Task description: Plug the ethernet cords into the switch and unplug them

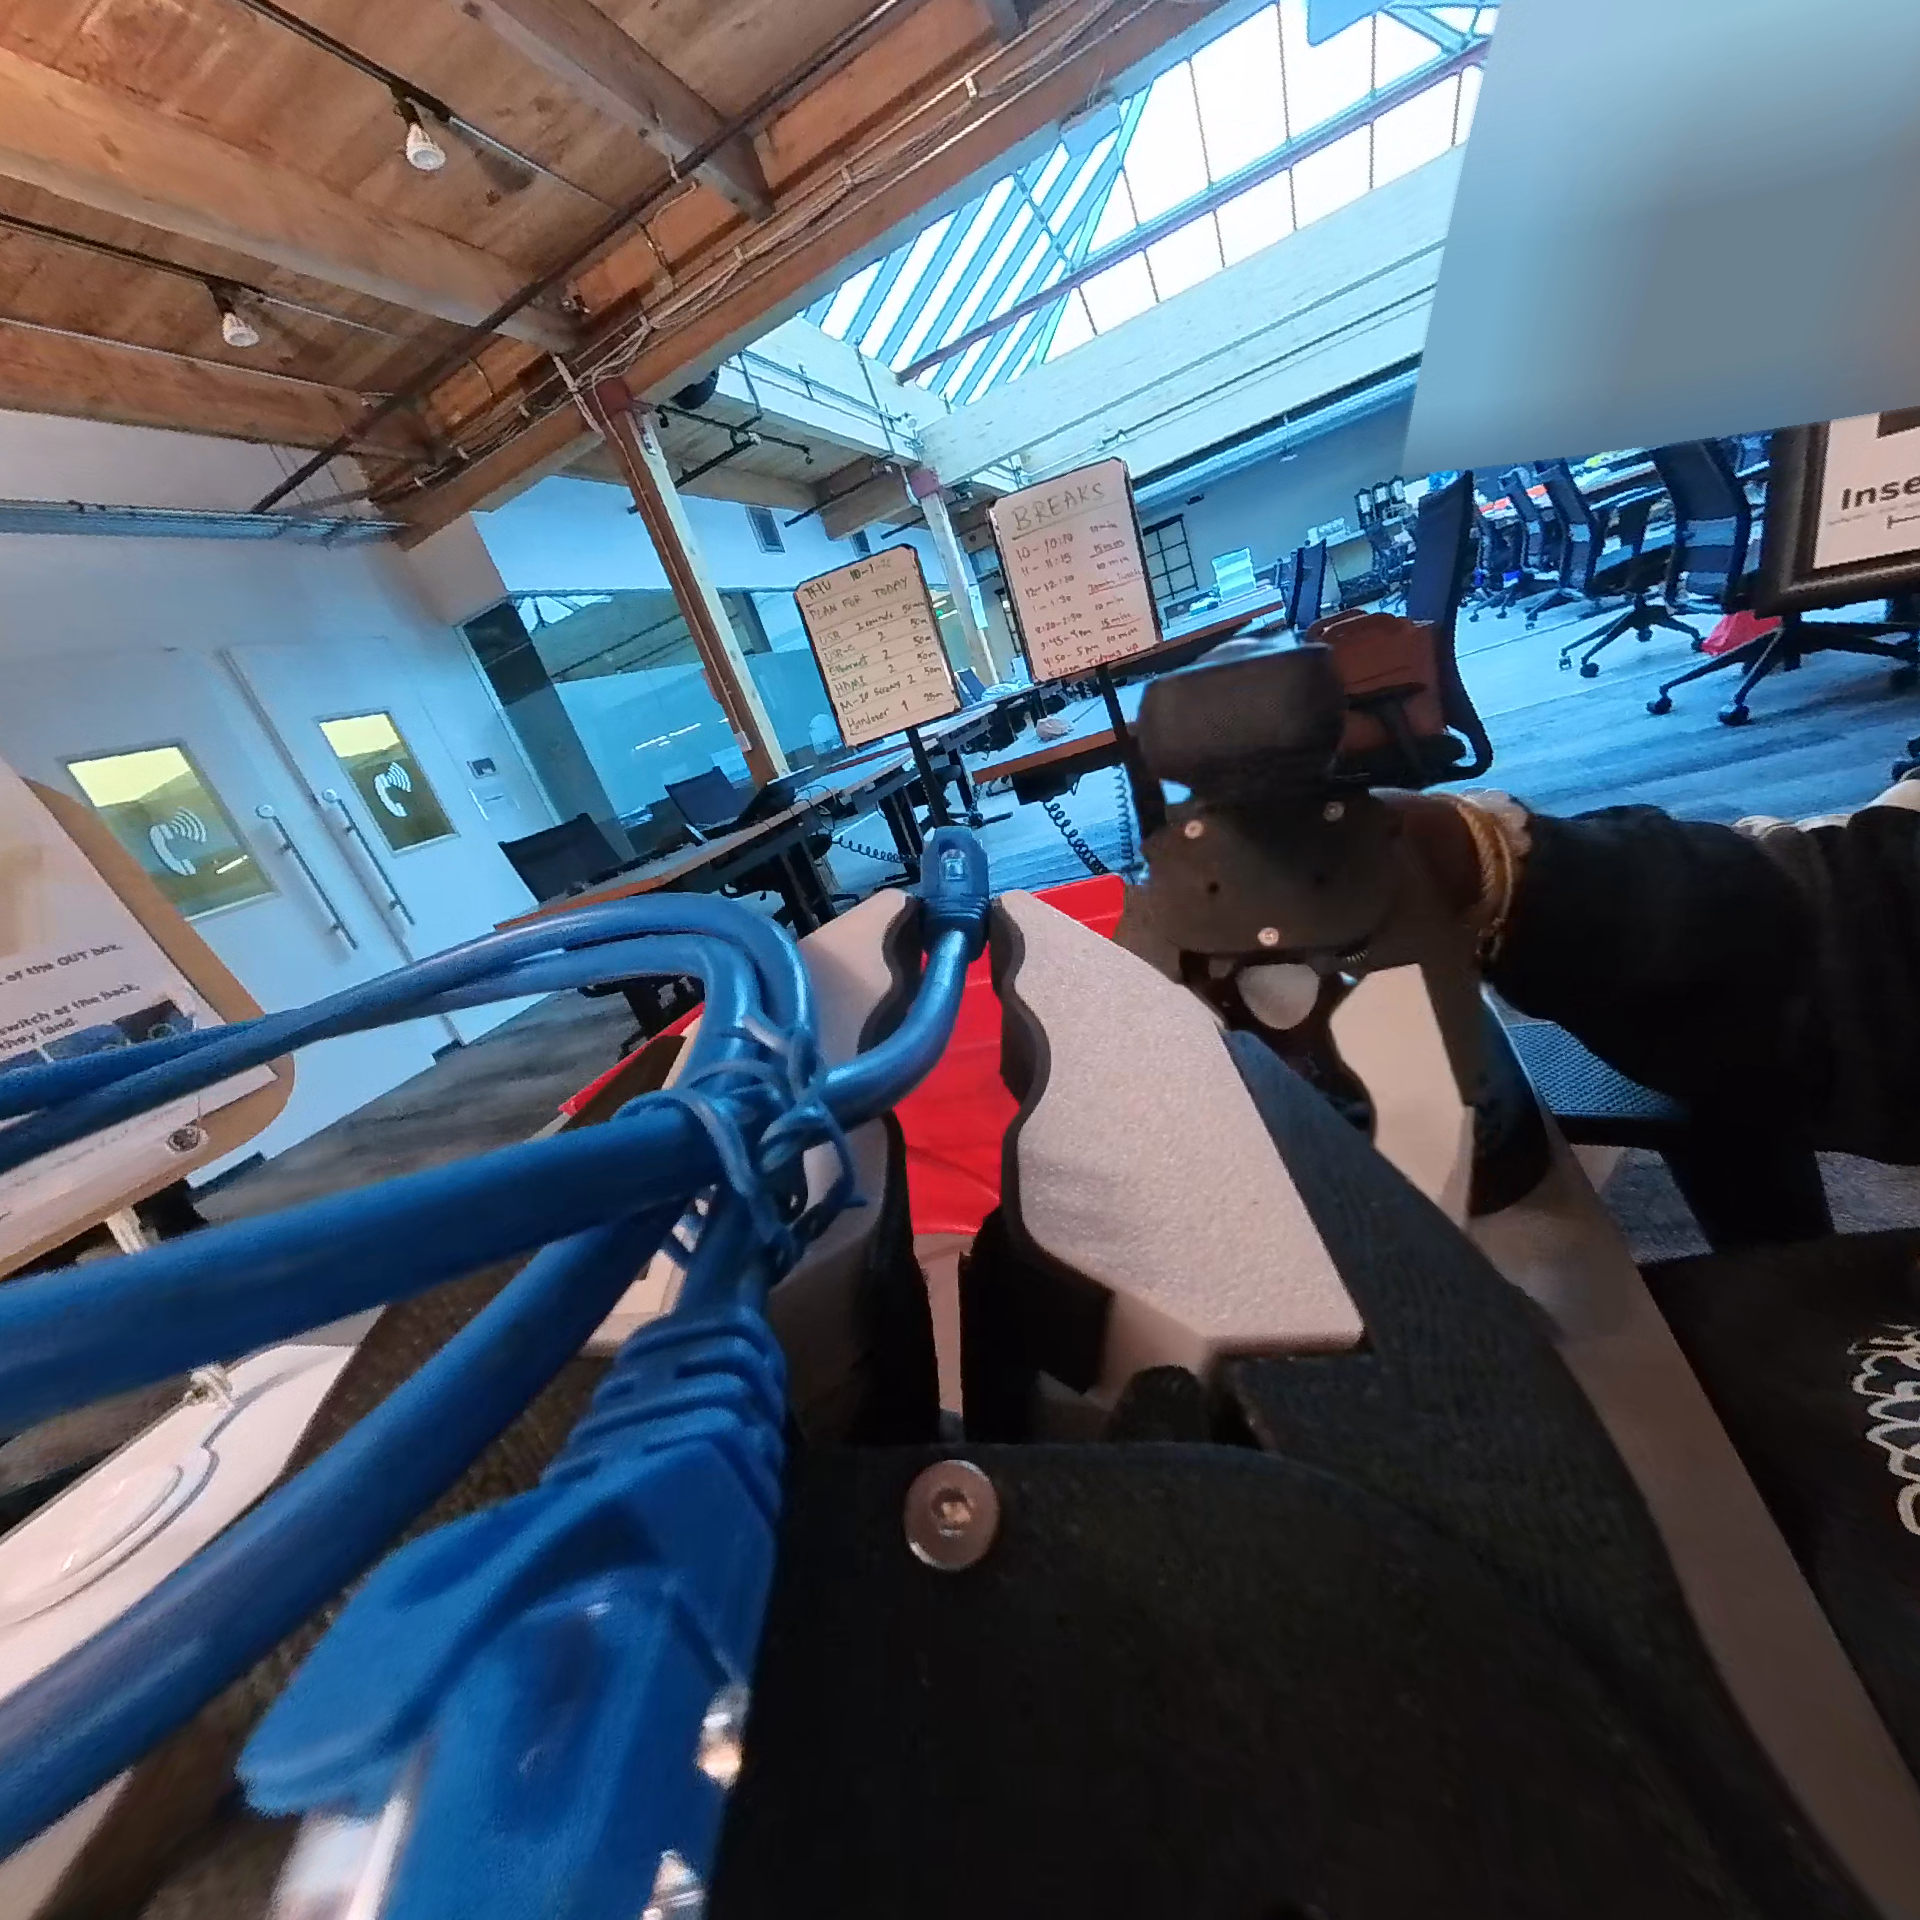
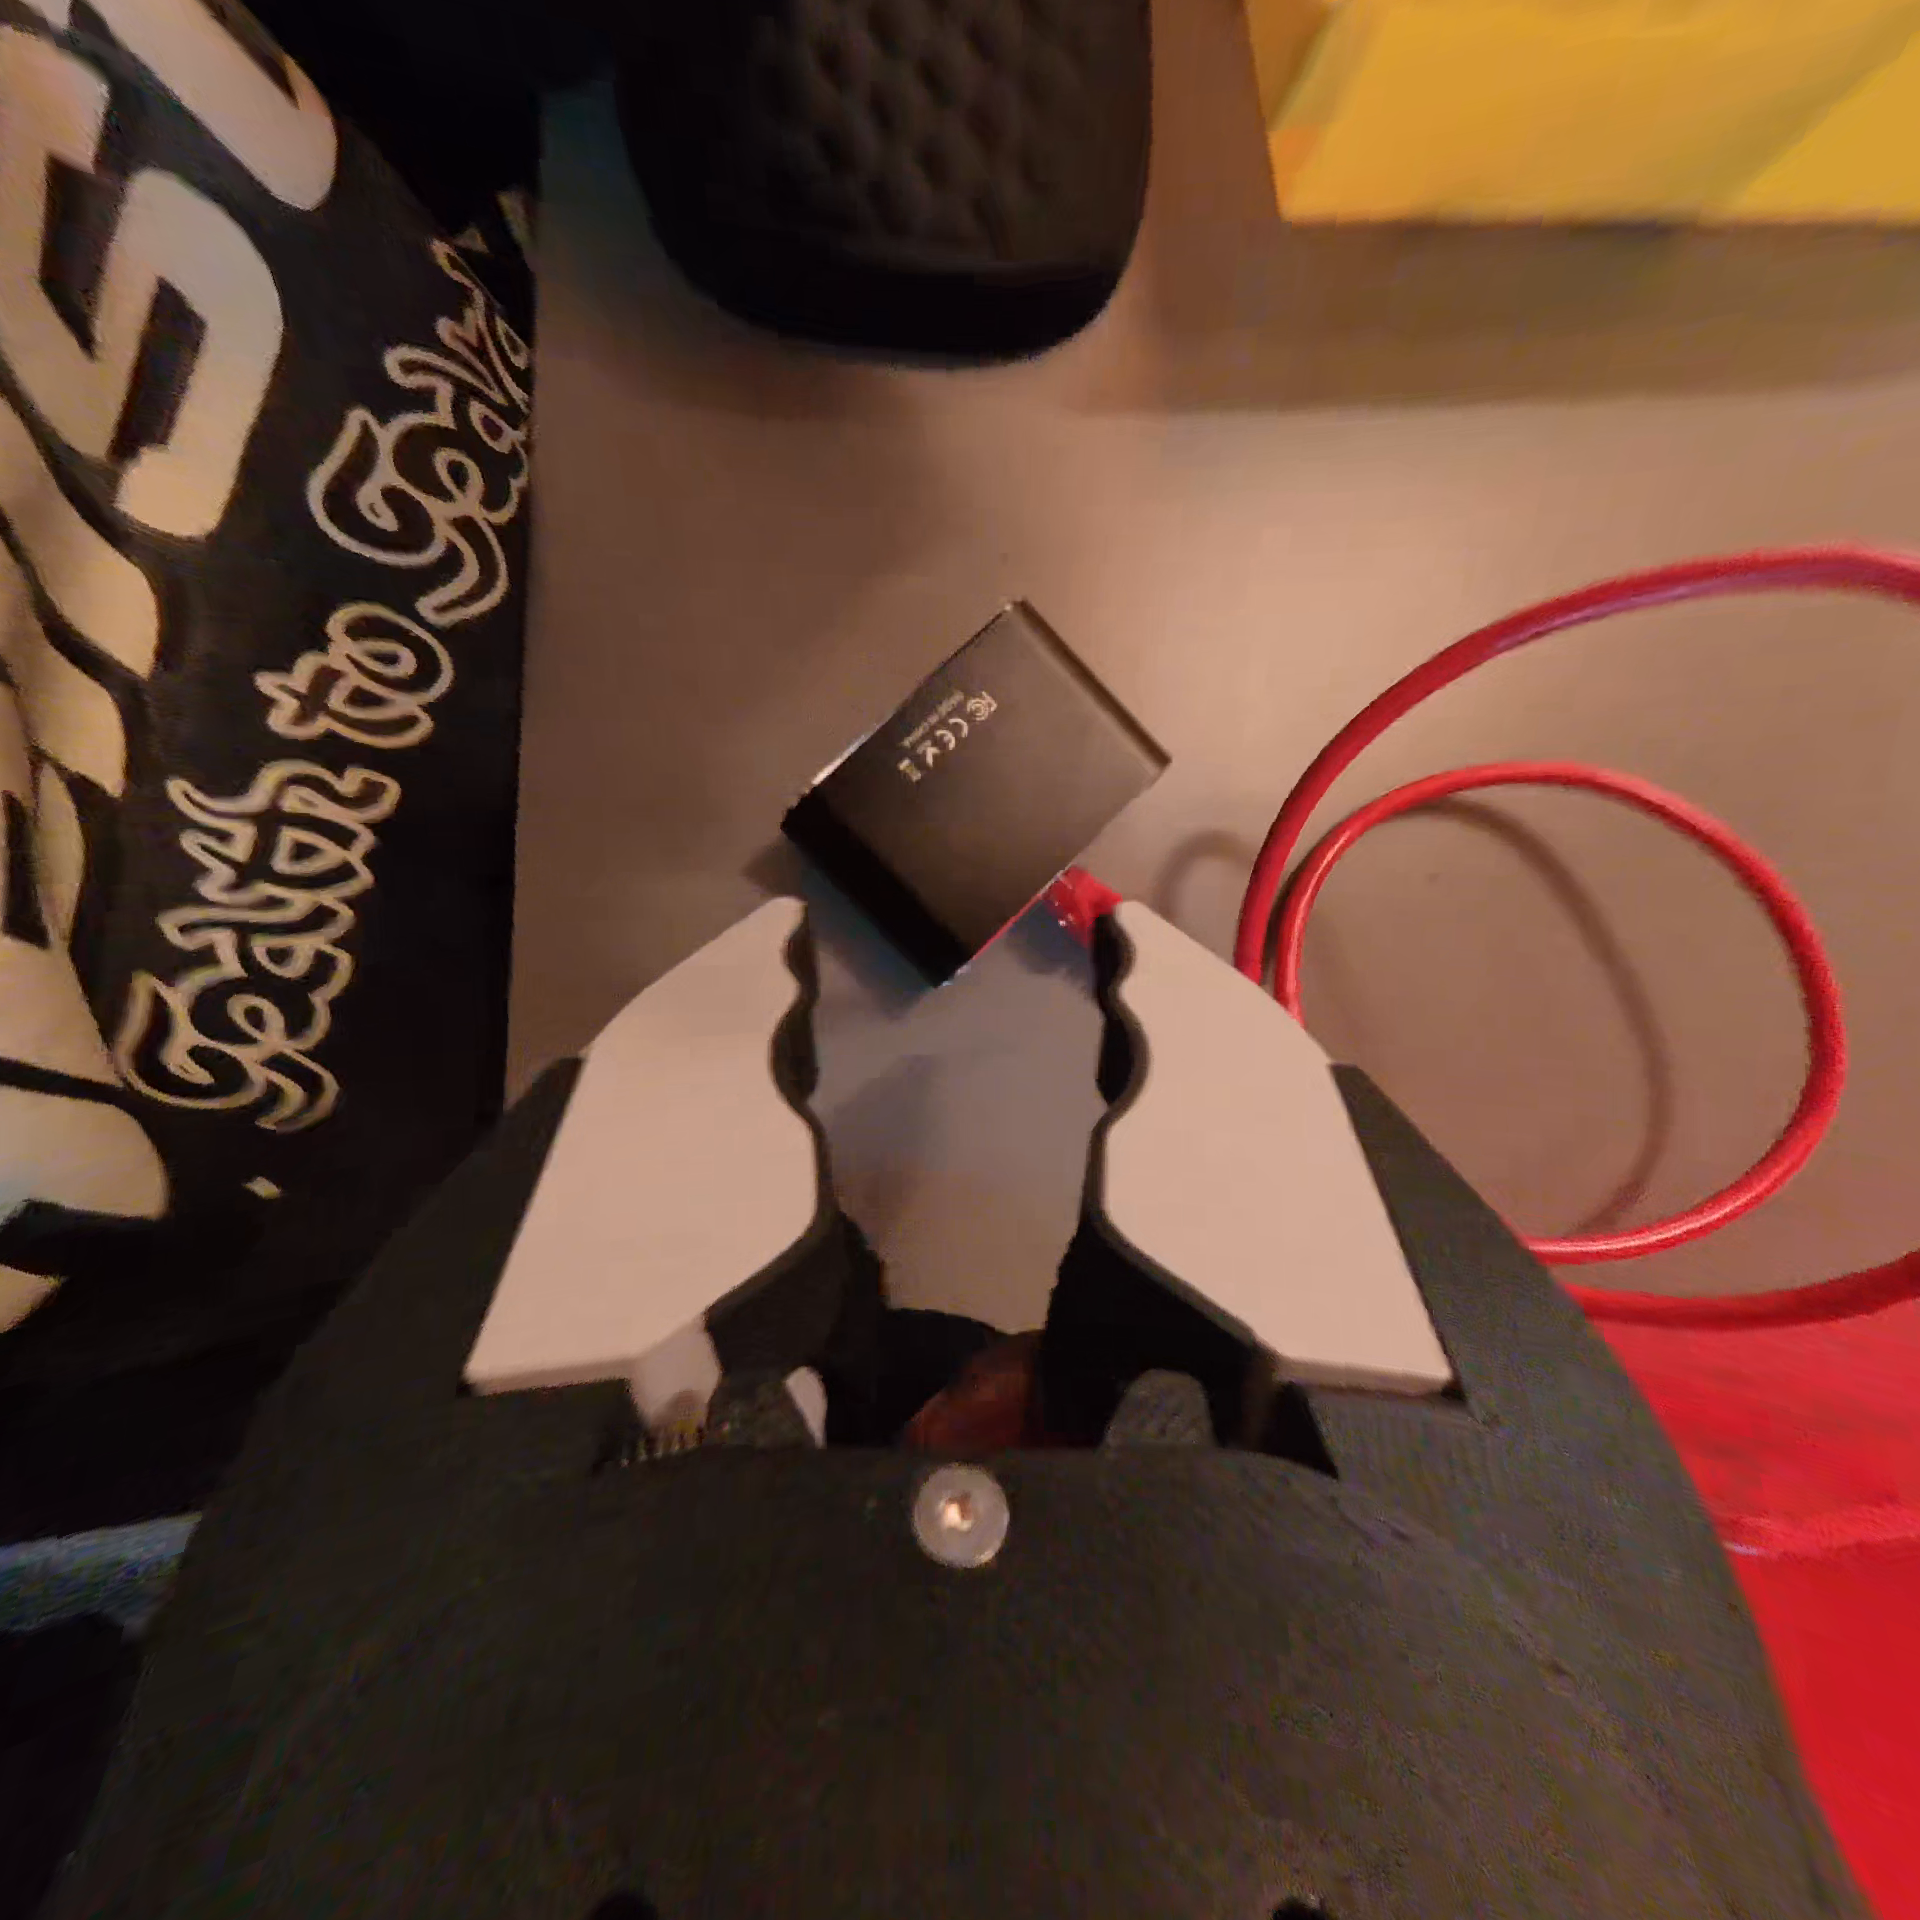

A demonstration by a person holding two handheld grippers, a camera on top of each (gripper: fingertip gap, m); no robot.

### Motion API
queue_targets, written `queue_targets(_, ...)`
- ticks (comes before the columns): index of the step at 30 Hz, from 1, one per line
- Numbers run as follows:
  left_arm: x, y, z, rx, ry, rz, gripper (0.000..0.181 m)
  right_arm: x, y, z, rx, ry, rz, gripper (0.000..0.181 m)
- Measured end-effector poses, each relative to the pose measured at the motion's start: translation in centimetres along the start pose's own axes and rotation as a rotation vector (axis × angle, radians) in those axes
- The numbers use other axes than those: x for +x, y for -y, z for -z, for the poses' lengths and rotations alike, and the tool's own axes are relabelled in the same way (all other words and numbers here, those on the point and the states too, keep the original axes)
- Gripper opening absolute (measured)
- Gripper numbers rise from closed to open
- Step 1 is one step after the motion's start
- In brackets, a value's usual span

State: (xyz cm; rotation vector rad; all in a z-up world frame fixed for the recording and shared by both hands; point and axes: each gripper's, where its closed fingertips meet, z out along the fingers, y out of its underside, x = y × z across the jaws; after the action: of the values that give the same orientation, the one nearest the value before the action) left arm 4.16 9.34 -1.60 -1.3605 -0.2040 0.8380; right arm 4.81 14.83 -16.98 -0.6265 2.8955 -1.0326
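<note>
Left wrist view: the left gripper (image 1: 956, 914), raised and tilted upward, pinches a bundled blue ethernet cord (image 1: 940, 997) near its plug. The right gripper (image 2: 951, 920) (jaws spread) points down at the small black switch (image 2: 977, 790) with white markings, on the table (image 2: 831, 499).

Switch (image 2: 977, 790) left of, perhaps touching, cord (image 2: 1538, 997)

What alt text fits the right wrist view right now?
The open right gripper hovers over a small black switch lying tilted on the brown table. A coiled red cord meets the switch's near end beside the right fingertip.
</note>
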Motion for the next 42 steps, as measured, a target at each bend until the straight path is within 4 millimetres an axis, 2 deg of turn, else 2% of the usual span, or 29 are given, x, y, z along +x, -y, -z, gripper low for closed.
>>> queue_targets(2, 0.0, 0.1, 0.0, 0.005, -0.002, 0.004, 0.012, 1.2, -0.4, 0.3, -0.03, -0.06, 0.1, 0.023)
queue_targets(5, 0.0, 0.2, 0.1, 0.014, -0.007, 0.008, 0.012, 2.7, -1.4, 0.1, -0.154, -0.089, 0.218, 0.024)
queue_targets(9, 0.1, 0.3, 0.0, 0.016, -0.016, 0.006, 0.012, 3.0, -2.5, -1.5, -0.32, -0.005, 0.304, 0.044)
queue_targets(11, 0.3, 0.2, 0.0, 0.015, -0.023, 0.005, 0.012, 3.3, -3.0, -2.3, -0.382, 0.012, 0.346, 0.044)
queue_targets(15, 0.6, 0.2, 0.0, 0.008, -0.037, 0.004, 0.011, 2.2, -2.9, -3.7, -0.383, 0.109, 0.308, 0.038)
queue_targets(19, 0.4, 0.2, 0.2, -0.003, -0.032, 0.002, 0.012, 1.0, -2.5, -3.7, -0.345, 0.143, 0.141, 0.042)
queue_targets(23, 0.2, 0.4, 0.7, -0.003, -0.03, 0.009, 0.012, 1.0, -1.0, -3.4, -0.214, 0.09, 0.094, 0.045)
queue_targets(25, 0.2, 0.4, 0.7, 0.0, -0.037, 0.022, 0.012, 1.2, -0.6, -3.5, -0.17, 0.074, 0.13, 0.043)
queue_targets(28, 0.4, 0.4, 0.7, 0.005, -0.047, 0.028, 0.012, 1.5, -0.8, -4.2, -0.161, 0.065, 0.283, 0.042)
queue_targets(30, 0.4, 0.3, 0.6, -0.003, -0.046, 0.017, 0.012, 1.7, -0.7, -5.0, -0.157, 0.055, 0.352, 0.029)
queue_targets(32, 0.4, 0.3, 0.7, -0.004, -0.045, 0.015, 0.012, 1.2, -0.3, -5.5, -0.12, 0.098, 0.363, 0.017)
queue_targets(36, 0.3, 0.2, 0.8, -0.01, -0.045, 0.021, 0.012, 0.6, 0.3, -5.8, -0.022, 0.11, 0.298, 0.015)
queue_targets(39, 0.0, 0.2, 1.1, -0.03, -0.043, 0.023, 0.012, 0.6, 1.0, -5.0, 0.114, 0.07, 0.197, 0.014)
queue_targets(42, -0.6, 0.3, 1.6, -0.059, -0.03, 0.028, 0.012, 0.5, 3.1, -2.0, 0.303, 0.025, 0.113, 0.014)
